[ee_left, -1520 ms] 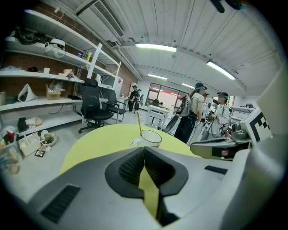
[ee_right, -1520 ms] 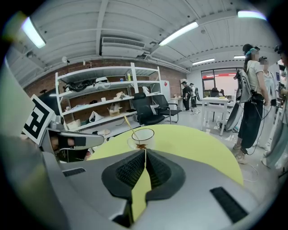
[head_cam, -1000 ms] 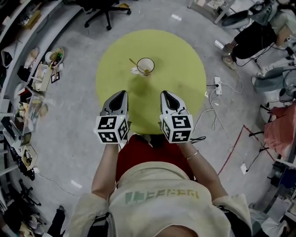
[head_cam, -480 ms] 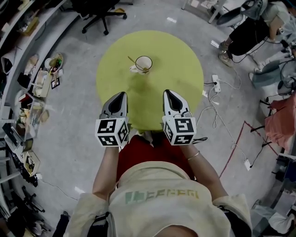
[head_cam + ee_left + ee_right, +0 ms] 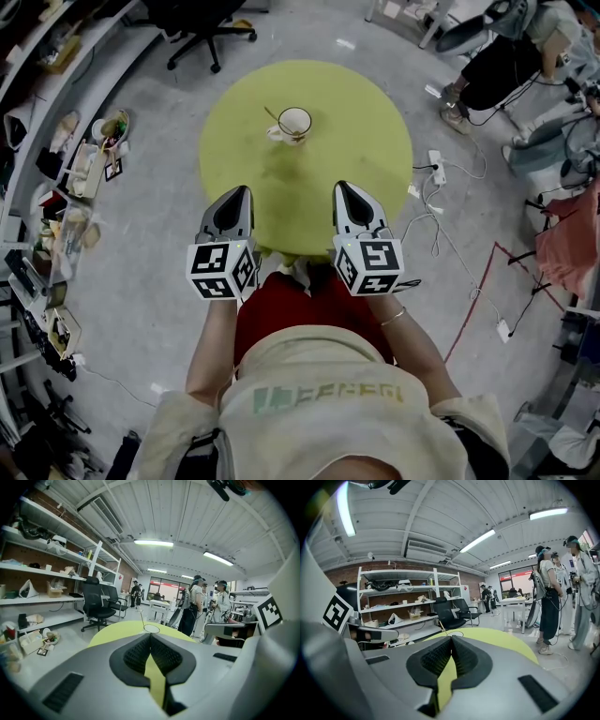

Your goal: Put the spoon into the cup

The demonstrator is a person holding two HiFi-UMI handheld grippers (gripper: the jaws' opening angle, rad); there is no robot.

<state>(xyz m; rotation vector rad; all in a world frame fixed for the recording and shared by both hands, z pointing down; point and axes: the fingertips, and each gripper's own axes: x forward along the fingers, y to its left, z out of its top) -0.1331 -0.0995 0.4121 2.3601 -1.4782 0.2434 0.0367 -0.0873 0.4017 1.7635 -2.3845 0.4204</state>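
Apparently the spoon stands already in the cup at the far side of the round table, well apart from the left gripper and right gripper, both closed on nothing, so the best move is probably to approach no further and not disturb the cup.

Round yellow-green table on a grey concrete floor. Black office chair just past its far edge. Left side: long shelving packed with boxes, bags and clutter. Right of the table: white power strip on the floor, cables trailing from it, and a red line marked on the floor. Person in black at top right. Further back, several people stand grouped near a white table. Strip lights on a white ceiling, brick wall behind.
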